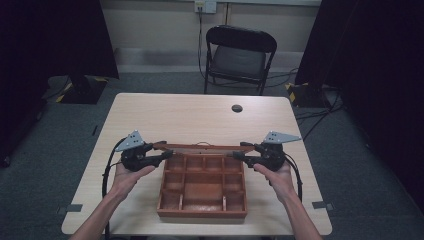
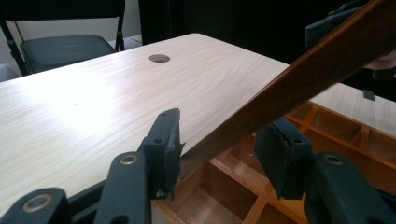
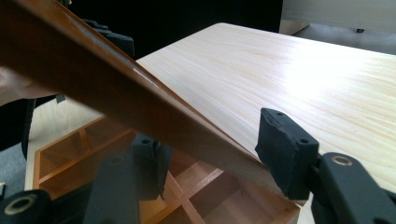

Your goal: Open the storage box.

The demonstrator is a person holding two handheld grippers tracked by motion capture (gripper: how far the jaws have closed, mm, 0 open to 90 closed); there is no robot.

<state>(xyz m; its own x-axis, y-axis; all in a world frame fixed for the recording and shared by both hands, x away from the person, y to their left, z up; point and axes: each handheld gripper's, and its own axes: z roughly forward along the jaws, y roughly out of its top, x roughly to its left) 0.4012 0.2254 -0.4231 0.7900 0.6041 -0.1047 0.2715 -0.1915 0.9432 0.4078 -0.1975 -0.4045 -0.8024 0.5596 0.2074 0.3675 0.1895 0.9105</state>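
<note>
A brown wooden box (image 1: 202,212) with several compartments stands on the pale table (image 1: 190,115), near its front edge. Its lid (image 1: 200,147) is raised along the box's far side. My left gripper (image 1: 162,152) is at the lid's left end and my right gripper (image 1: 240,151) at its right end. In the left gripper view the lid (image 2: 303,79) runs slantwise between the pads, both touching it, above the box (image 2: 327,135). The right gripper view has the lid (image 3: 93,79) crossing between the pads (image 3: 285,149) over the compartments (image 3: 70,154).
A black folding chair (image 1: 240,55) stands beyond the table's far edge. A round cable hole (image 1: 237,108) sits near the far middle of the tabletop. Dark curtains and stands flank the room. Bare tabletop lies behind the box and on both sides.
</note>
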